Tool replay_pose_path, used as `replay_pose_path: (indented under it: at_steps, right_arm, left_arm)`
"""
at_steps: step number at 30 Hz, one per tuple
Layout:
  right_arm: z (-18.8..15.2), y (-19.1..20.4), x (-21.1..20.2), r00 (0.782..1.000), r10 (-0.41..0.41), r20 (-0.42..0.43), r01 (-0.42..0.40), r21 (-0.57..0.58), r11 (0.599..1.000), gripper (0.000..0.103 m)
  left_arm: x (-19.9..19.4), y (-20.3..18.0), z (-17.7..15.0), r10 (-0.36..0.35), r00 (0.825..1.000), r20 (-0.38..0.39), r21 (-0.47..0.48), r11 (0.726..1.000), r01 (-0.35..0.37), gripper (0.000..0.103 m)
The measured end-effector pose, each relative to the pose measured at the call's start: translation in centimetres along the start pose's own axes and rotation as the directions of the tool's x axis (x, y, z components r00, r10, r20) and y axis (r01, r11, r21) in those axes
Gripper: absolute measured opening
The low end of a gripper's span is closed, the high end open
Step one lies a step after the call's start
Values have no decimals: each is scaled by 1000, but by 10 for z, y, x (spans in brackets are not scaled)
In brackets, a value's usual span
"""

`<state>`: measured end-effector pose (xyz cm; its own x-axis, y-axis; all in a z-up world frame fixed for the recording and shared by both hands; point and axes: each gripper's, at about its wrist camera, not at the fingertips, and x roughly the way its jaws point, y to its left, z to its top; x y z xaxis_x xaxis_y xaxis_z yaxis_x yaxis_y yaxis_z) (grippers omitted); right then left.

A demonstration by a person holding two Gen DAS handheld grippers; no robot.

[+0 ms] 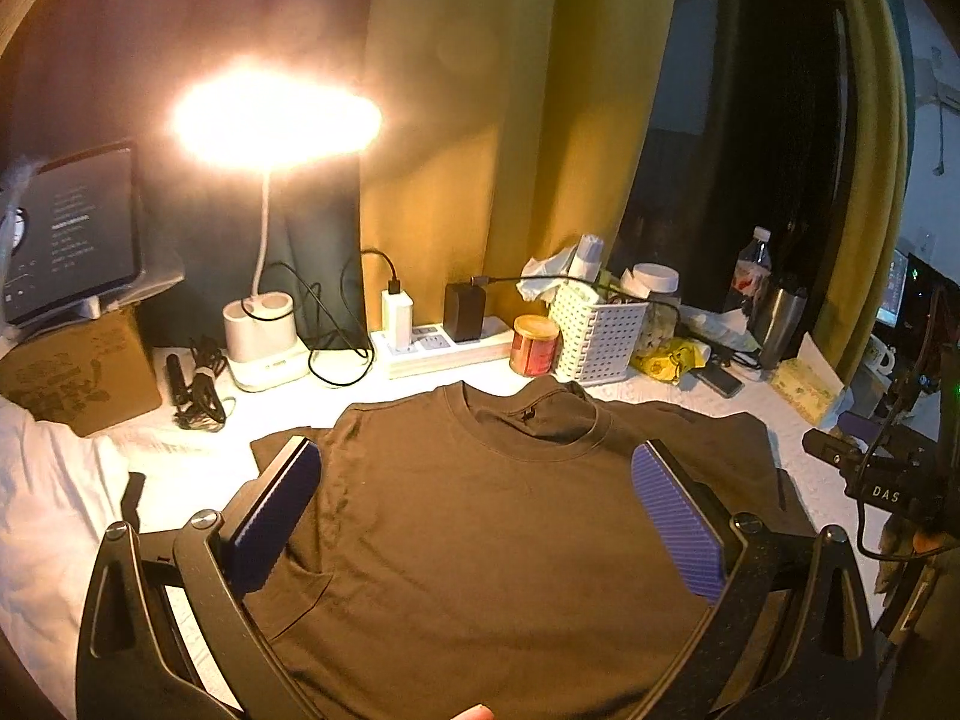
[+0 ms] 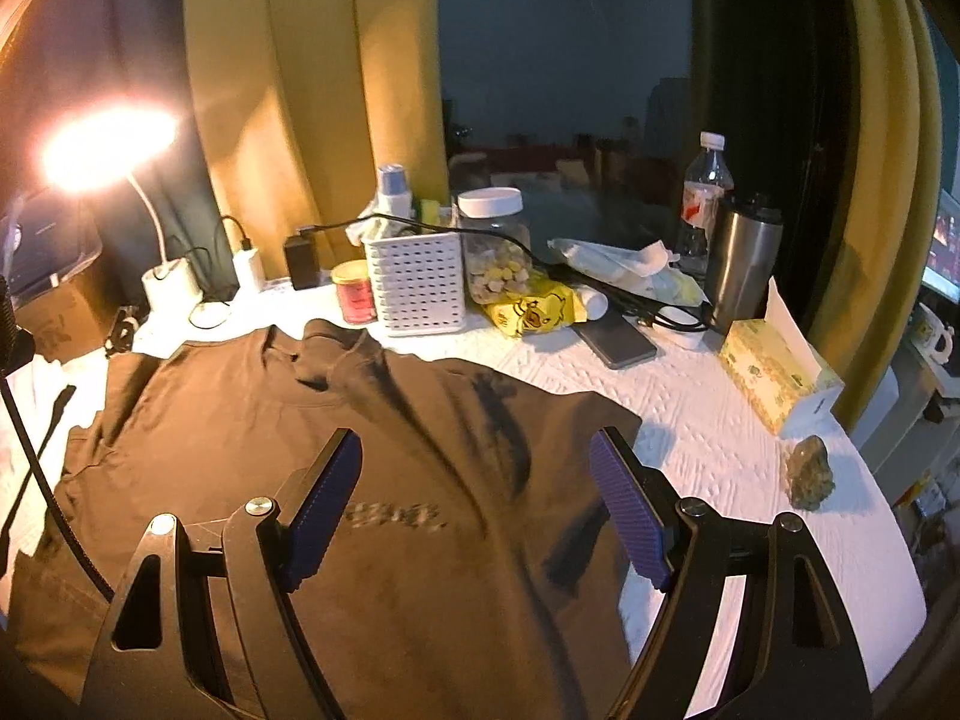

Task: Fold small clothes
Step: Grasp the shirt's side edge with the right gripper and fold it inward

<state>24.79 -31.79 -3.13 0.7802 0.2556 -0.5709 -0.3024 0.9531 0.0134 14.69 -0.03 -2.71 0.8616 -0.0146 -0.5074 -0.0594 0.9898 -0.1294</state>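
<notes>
Where lamp (image 1: pixel 276 120) glows, brown T-shirt (image 1: pixel 480 540) flat on white tabletop (image 2: pixel 690 420).

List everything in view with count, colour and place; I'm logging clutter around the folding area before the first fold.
T-shirt: 1, brown, spread flat on the white table cover, collar toward the back.
Desk lamp: 1, white, lit, back left.
Power strip: 1, white, back centre, chargers plugged in.
Tin: 1, red, right of the strip.
Basket: 1, white perforated, behind the collar.
Jar: 1, clear with white lid, right of basket.
Water bottle: 1, clear, back right.
Tumbler: 1, steel, beside the bottle.
Phone: 1, dark, lying flat.
Tissue box: 1, yellow-green, right edge.
Tablet: 1, dark, far left.
Left gripper: open, over the shirt.
Right gripper: open, over the shirt.
</notes>
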Motion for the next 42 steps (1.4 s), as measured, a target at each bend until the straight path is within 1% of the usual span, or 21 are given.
replay_pose_path:
  at_steps: [7,12,16,18,21,22,23,24,25,26,27,28,29,30,31,34,38,42]
  right_arm:
    - [6,-28,39,999,16,-49,-16,0,1000,81]
    - [7,-55,71,996,24,-86,-23,12,1000,80]
    - [7,-75,99,991,38,-127,-35,20,999,79]
    - [7,-84,114,987,44,-156,-41,26,999,75]
    - [6,-96,135,979,66,-193,-58,49,997,75]
    - [6,-100,142,975,74,-210,-63,59,996,72]
    - [4,-103,150,970,83,-229,-69,69,995,67]
    - [3,-104,156,965,94,-246,-77,77,994,55]
    - [1,-106,161,958,108,-264,-89,85,992,46]
    - [-2,-106,166,950,129,-283,-107,93,990,45]
    - [-2,-105,166,953,135,-273,-116,85,990,40]
    - [-2,-103,165,951,150,-272,-132,82,988,30]
    - [-2,-103,166,948,164,-273,-147,82,986,26]
    - [-1,-102,165,948,169,-270,-153,79,985,15]
    - [-1,-103,164,949,174,-263,-159,78,984,9]
    - [1,-111,157,961,155,-230,-141,74,987,9]
    - [3,-123,144,977,84,-194,-73,66,995,8]
    - [8,-127,130,985,42,-170,-32,61,998,8]
  left_arm:
    - [39,-7,2,23,998,-63,7,1000,-22,102]
    - [66,-9,1,45,993,-113,12,999,-44,102]
    - [85,-10,2,67,987,-146,9,998,-67,102]
    - [93,-10,1,75,983,-166,6,997,-75,102]
    - [104,-11,1,84,980,-183,3,996,-84,102]
    - [107,-11,1,86,978,-188,0,996,-88,102]
    - [109,-10,1,90,977,-192,-4,996,-93,102]
    - [111,-9,1,94,976,-195,-6,995,-97,102]
    - [113,-7,1,100,975,-200,-8,995,-104,102]
    - [114,-6,1,105,973,-205,-8,994,-110,102]
    - [115,-5,0,110,972,-208,-9,993,-114,102]
    - [116,-4,0,115,970,-212,-8,993,-119,102]
    - [117,-4,-1,117,970,-215,-8,993,-122,102]
    - [117,-3,-1,119,969,-217,-8,992,-124,102]
    - [117,-2,-1,119,969,-217,-7,992,-123,102]
    - [116,-3,2,114,972,-205,8,993,-114,102]
    - [110,-4,8,97,978,-183,28,995,-94,102]
    - [102,-3,11,72,982,-173,41,997,-65,102]
